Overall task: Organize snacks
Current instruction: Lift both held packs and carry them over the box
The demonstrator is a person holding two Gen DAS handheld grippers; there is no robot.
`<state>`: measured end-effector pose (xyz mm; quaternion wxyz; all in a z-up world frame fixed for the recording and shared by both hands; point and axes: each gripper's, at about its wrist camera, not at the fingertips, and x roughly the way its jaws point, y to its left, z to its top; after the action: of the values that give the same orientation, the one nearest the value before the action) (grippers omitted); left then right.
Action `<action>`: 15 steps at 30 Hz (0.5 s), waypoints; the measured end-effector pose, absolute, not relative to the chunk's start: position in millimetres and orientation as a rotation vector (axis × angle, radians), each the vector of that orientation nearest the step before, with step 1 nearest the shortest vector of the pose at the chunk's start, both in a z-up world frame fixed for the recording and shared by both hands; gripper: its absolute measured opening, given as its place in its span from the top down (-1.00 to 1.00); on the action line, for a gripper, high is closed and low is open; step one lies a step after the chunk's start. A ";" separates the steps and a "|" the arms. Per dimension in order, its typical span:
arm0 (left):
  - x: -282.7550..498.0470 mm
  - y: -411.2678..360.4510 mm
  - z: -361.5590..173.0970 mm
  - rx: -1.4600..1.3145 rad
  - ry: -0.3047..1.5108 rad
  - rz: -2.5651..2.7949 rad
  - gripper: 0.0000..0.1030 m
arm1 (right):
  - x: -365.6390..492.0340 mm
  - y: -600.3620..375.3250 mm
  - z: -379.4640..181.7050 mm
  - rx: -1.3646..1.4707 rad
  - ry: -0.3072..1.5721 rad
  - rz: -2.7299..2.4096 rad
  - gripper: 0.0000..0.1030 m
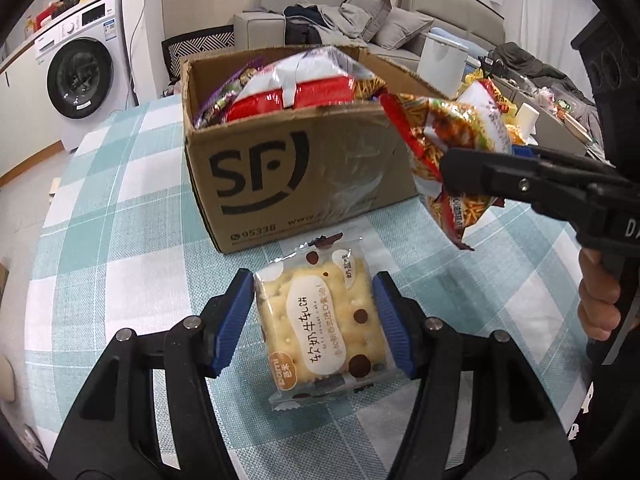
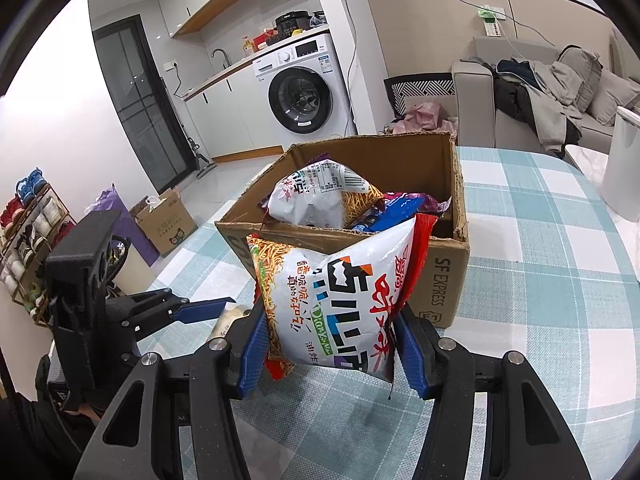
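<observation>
Checked tablecloth (image 1: 120, 208) fills the lower frame, with the cardboard box (image 1: 304, 168) at centre, already heaped with snacks. We hold a cracker packet (image 1: 320, 320) between the left gripper (image 1: 316, 320) pads, low at centre. Our right gripper (image 2: 328, 344) clamps the noodle snack bag (image 2: 332, 300), hanging beside the box's near corner. Glossy and puffy, that bag could slip from the pads, or slide off the heaped pile. The flat cracker packet could crush under a tight squeeze.
</observation>
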<state>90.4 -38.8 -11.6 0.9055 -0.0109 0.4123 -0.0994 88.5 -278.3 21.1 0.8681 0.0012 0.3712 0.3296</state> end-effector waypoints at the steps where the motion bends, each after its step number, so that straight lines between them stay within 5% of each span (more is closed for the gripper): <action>1: 91.1 -38.1 -7.4 -0.025 0.846 -0.207 -0.14 | 87.9 -279.1 22.0 0.004 0.775 0.689 -0.12; 15: 64.4 -18.8 53.6 -0.107 0.706 -0.205 -0.14 | 76.1 -292.8 49.8 0.022 0.703 0.665 -0.12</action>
<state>64.4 -18.8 53.6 0.9318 -0.0525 0.3450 -0.1000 76.1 -292.8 49.8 0.8852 0.0105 0.3378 0.3198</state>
